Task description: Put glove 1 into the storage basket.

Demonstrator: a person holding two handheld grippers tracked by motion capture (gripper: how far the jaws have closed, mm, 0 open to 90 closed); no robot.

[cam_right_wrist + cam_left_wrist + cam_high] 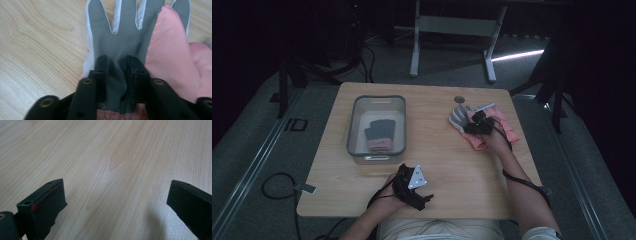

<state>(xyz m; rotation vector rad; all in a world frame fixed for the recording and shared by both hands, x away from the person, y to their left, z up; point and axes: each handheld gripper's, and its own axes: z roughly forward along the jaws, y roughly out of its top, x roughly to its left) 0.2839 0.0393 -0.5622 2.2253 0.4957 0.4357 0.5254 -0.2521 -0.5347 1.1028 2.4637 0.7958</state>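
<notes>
The right claw (117,75) is clenched on a pinch of the grey-palmed glove (125,37), which lies on pink gloves (170,55) at the tabletop's (452,165) right side. Step in hand: pickup. Next, lift clear and carry to the bin (357,107). The left claw (112,205) rests released.

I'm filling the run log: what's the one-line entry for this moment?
right gripper: shut on grey-palmed glove | left gripper: open, over bare table | bin: holds gloves
</notes>
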